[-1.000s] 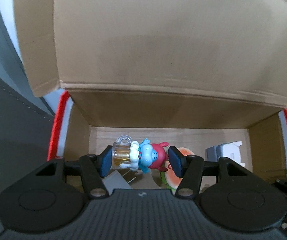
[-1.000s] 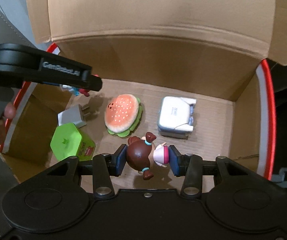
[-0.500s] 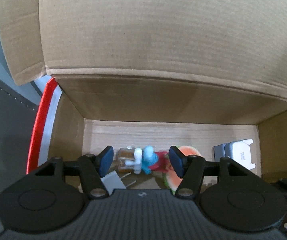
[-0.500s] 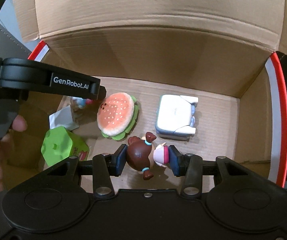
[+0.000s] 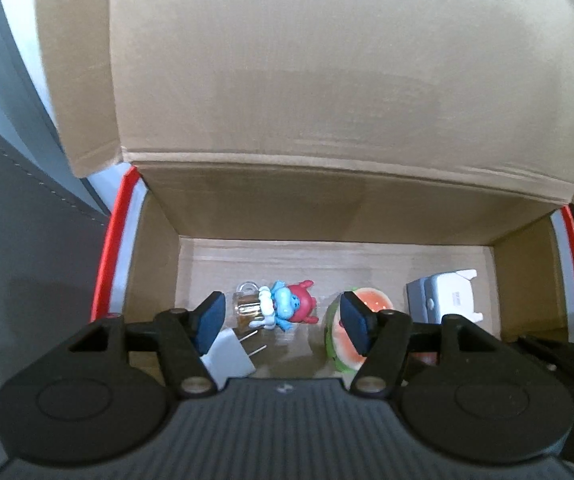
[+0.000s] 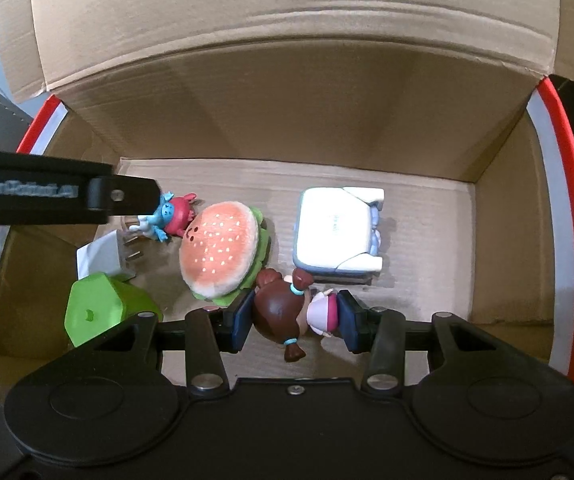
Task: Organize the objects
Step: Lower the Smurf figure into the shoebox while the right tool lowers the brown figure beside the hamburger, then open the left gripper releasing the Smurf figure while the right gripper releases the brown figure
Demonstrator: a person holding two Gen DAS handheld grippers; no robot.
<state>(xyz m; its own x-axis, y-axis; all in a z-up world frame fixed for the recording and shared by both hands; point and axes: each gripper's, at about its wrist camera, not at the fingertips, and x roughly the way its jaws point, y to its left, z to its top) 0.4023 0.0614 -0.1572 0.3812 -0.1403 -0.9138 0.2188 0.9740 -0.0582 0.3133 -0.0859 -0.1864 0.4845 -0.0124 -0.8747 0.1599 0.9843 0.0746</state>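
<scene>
Both grippers hang over an open cardboard box [image 5: 343, 200]. My left gripper [image 5: 283, 320] is open and empty; the blue and red figure with a beer mug [image 5: 279, 306] lies on the box floor below it, also seen in the right wrist view [image 6: 171, 214]. My right gripper [image 6: 293, 322] is shut on a brown-haired doll [image 6: 287, 314], held low in the box [image 6: 427, 216] next to the plush burger [image 6: 221, 252].
On the box floor lie a white plug adapter [image 6: 105, 258], a green box [image 6: 103, 312] and a white and grey device [image 6: 337, 234]. The burger [image 5: 351, 328] and the device [image 5: 443, 300] also show in the left wrist view. Tall flaps stand behind.
My left gripper opened and let go of the blue and red figure, which now lies on the box floor, then lifted away. My right gripper moved lower into the box with the doll.
</scene>
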